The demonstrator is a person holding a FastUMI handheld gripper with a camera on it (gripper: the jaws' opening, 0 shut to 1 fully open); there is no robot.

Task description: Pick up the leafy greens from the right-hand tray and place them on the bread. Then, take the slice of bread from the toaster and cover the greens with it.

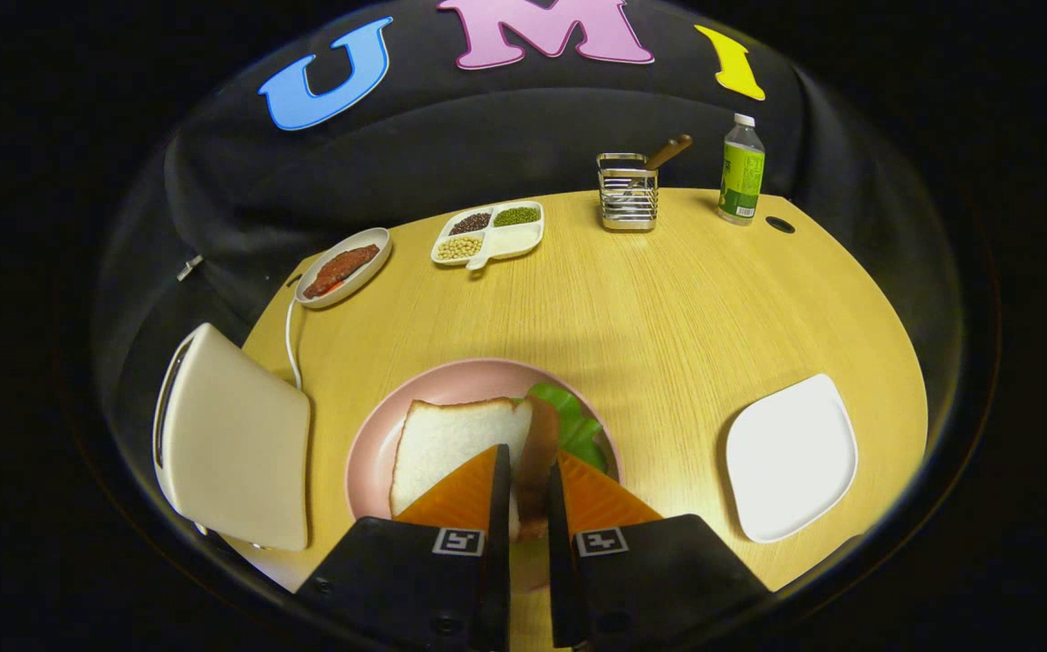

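Note:
My gripper [528, 464] is shut on a slice of bread [537, 453], held on edge so that its brown crust stands between the two fingers. Just below and ahead lies the pink plate [369, 453] with a white slice of bread [446, 444] on it. Leafy greens [573, 421] show on the plate to the right of the held slice, partly hidden by it and by my right finger. The white toaster [234, 444] stands to the left of the plate. The white right-hand tray [791, 457] lies bare to the right.
At the back of the wooden table [668, 308] are a dish of meat [342, 267], a divided tray of beans [490, 234], a wire rack with a wooden-handled tool [629, 195] and a bottle [741, 172]. The toaster's cord [290, 340] runs back-left.

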